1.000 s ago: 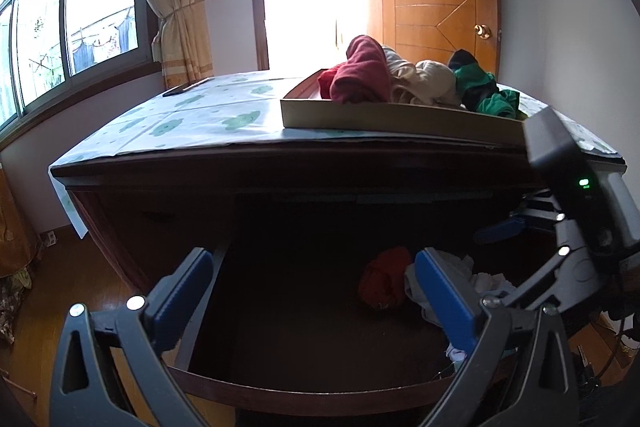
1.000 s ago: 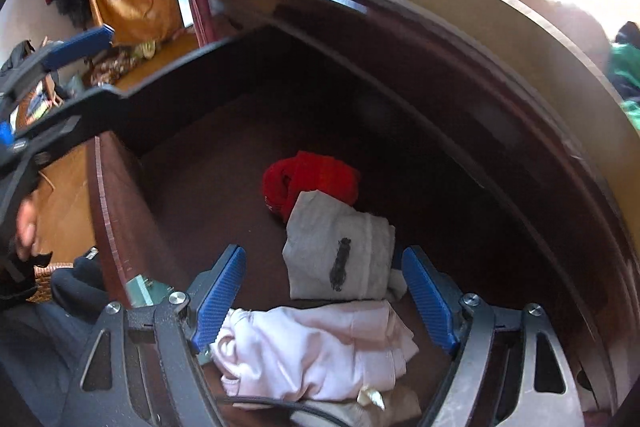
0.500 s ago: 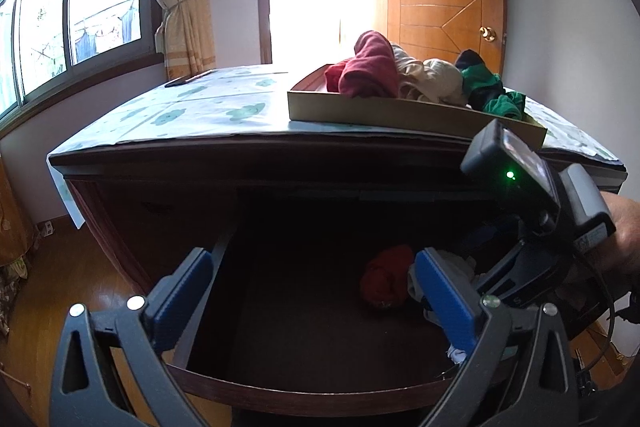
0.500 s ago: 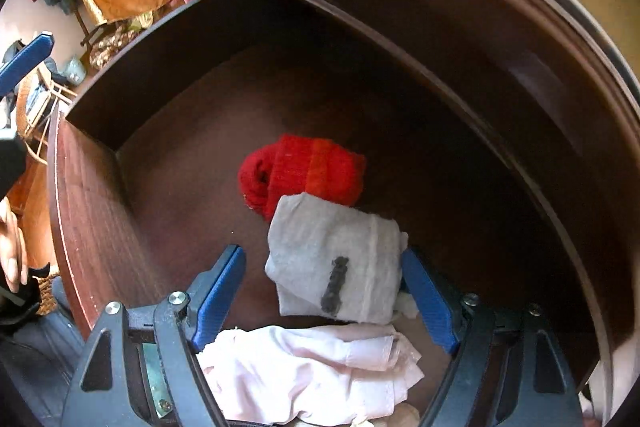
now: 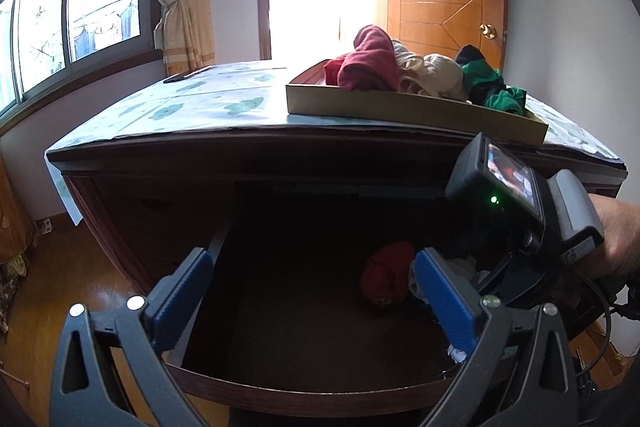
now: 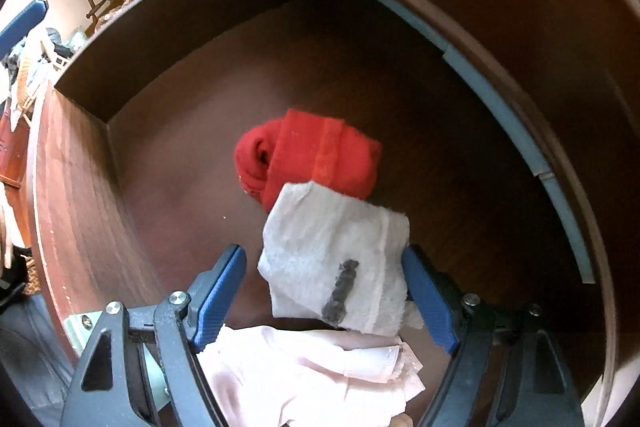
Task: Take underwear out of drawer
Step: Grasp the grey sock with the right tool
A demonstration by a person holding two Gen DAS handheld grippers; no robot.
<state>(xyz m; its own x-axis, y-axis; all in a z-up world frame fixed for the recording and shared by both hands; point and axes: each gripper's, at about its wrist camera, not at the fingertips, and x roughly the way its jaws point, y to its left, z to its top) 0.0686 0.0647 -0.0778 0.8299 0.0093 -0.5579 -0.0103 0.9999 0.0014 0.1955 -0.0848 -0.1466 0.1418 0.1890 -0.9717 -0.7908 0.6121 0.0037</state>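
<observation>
1. Evidently the step in hand is the reach: the right gripper (image 6: 324,291) is inside the open drawer (image 6: 80,203), its fingers (image 6: 222,287) spread wide and holding nothing.
2. The grey-white underwear (image 6: 336,259) lies between those fingers, its right edge touching or just beside the finger at 3 o'clock; contact cannot be confirmed.
3. It looks like a soft folded piece with a dark printed mark, overlapping a red rolled garment (image 6: 308,151) at its 12 o'clock and a pale pink garment (image 6: 304,371) at 6 o'clock.
4. The next move likely calls for settling lower and pinching only the grey fold, since the neighbours could be caught too.
5. The left gripper (image 5: 312,299) hovers at the drawer front, fingers (image 5: 180,291) apart and empty.
6. On the counter (image 5: 192,103), at 1 o'clock in the left view, a shallow tray (image 5: 400,107) holds heaped clothes.
</observation>
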